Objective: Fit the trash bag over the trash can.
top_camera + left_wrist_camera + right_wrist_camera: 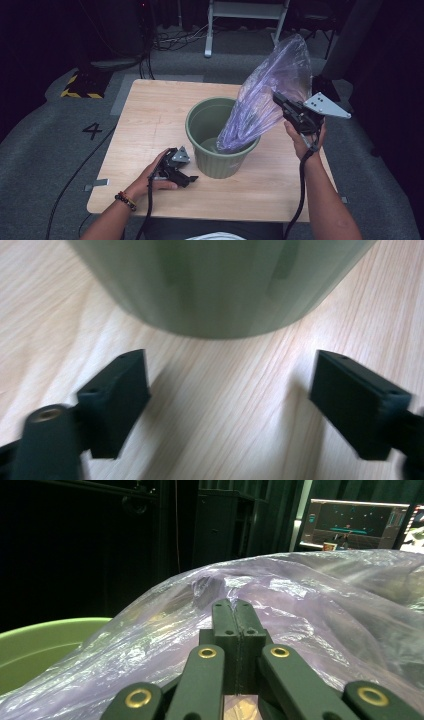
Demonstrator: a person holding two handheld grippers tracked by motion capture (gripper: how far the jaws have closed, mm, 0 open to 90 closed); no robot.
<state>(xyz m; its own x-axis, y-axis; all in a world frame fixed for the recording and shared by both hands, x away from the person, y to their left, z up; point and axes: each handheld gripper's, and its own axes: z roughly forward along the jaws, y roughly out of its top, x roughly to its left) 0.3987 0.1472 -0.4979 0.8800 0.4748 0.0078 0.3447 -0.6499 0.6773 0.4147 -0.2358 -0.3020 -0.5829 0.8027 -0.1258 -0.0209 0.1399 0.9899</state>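
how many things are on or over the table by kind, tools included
Round green plastic bin: 1
Clear purplish plastic bag: 1, lower end in the bin, clamped by the right tool
Black two-jaw tools: 2, the right one and the left tool by the bin's base, jaws apart with nothing between them
Total: 4
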